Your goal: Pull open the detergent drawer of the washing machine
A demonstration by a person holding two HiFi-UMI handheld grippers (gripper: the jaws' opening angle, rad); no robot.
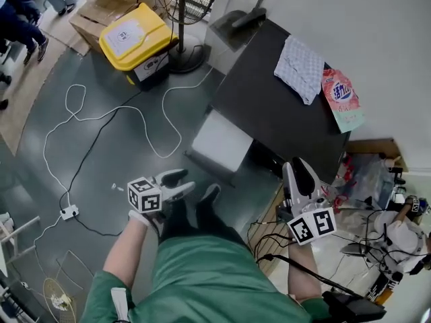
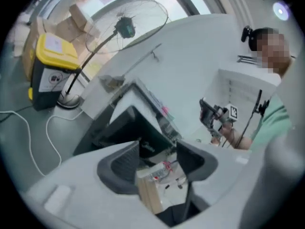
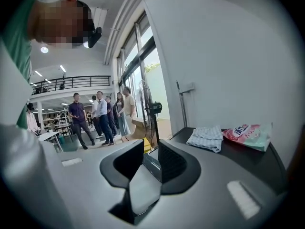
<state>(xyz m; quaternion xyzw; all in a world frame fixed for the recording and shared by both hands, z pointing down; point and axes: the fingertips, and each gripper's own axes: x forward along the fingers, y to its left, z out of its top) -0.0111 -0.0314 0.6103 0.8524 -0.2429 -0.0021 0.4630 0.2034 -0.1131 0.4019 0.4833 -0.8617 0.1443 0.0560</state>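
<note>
both my left tongs (image 1: 180, 183) and right tongs (image 1: 301, 172) are spread and pinching nothing, well short of the washing machine (image 1: 276, 113). the pale detergent drawer (image 1: 219, 142) juts from its front, ahead of the two tongs and between them, and to me it looks already pulled out. if i bite its front lip off-centre and tug further, it could jam askew or jerk off its stop.

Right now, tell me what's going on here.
A person in green holds a gripper in each hand before a dark-topped washing machine. The left gripper and right gripper both have open, empty fingers, clear of the machine. A white detergent drawer juts from its front, seemingly already pulled out. A checked cloth and pink detergent bag lie on top.
</note>
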